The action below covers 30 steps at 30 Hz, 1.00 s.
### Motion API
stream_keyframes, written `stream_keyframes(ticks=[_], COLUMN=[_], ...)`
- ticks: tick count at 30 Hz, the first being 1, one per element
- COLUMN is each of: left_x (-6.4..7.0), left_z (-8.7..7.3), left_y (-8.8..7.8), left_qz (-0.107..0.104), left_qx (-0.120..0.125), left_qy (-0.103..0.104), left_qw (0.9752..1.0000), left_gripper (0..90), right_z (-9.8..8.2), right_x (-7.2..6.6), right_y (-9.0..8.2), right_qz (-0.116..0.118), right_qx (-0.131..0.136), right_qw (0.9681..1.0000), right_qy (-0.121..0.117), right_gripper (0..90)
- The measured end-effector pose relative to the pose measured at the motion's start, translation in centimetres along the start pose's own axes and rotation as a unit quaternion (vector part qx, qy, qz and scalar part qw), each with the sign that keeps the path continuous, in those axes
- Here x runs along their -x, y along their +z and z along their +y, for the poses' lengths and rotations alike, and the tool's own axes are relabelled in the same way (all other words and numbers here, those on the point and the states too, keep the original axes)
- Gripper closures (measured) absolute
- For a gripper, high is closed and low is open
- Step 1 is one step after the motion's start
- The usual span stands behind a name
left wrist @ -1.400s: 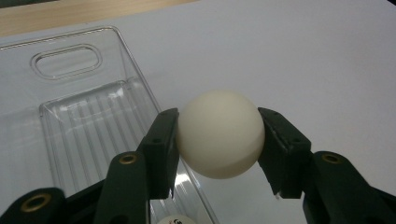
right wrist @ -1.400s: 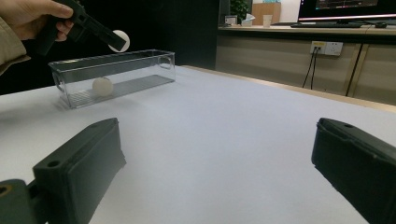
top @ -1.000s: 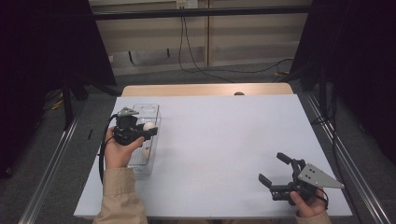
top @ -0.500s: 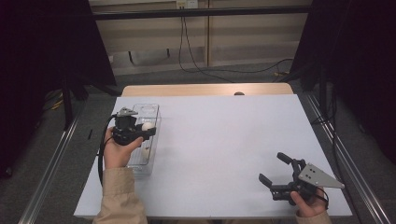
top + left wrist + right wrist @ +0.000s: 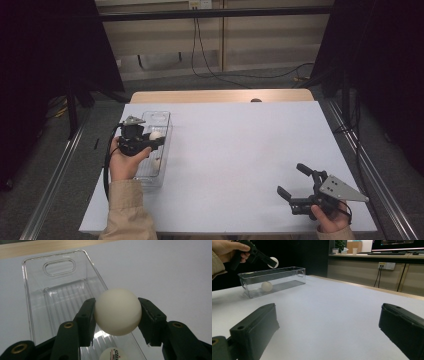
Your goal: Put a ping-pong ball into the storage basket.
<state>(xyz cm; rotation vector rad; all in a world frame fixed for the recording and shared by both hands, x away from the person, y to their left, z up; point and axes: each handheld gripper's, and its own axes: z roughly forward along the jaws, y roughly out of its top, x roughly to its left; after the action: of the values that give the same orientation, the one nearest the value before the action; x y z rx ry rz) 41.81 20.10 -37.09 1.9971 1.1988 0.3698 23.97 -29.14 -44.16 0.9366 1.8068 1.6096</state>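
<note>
Nothing has moved since the earlier frames. The left gripper (image 5: 150, 141) hangs over the clear tray (image 5: 165, 131), its jaws clamped on a white ball (image 5: 117, 311). A second ball (image 5: 113, 354) in the tray carries print too small to read. The right gripper (image 5: 295, 181) rests near the table (image 5: 240, 150) edge, jaws wide apart, empty.

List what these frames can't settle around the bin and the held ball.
- Second ball in the clear bin: cut by the left gripper view's bottom edge; printed text too small to read.
- Held ball: its sides hidden by the left hand-held gripper.
- High view: both balls too small for detail.
</note>
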Motion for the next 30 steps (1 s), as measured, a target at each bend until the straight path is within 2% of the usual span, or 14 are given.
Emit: stream_keyframes(ticks=[30], left_x=[-0.5], left_z=[-0.56], left_y=[0.6], left_qz=[0.014], left_qx=[-0.009], left_qy=[-0.009], left_qw=[0.9998], left_gripper=[51.0], right_z=[0.0], right_x=[-0.01], right_y=[0.0], right_qz=[0.0], right_qx=[0.0], right_qw=[1.0], right_qy=[0.001], right_gripper=[1.2])
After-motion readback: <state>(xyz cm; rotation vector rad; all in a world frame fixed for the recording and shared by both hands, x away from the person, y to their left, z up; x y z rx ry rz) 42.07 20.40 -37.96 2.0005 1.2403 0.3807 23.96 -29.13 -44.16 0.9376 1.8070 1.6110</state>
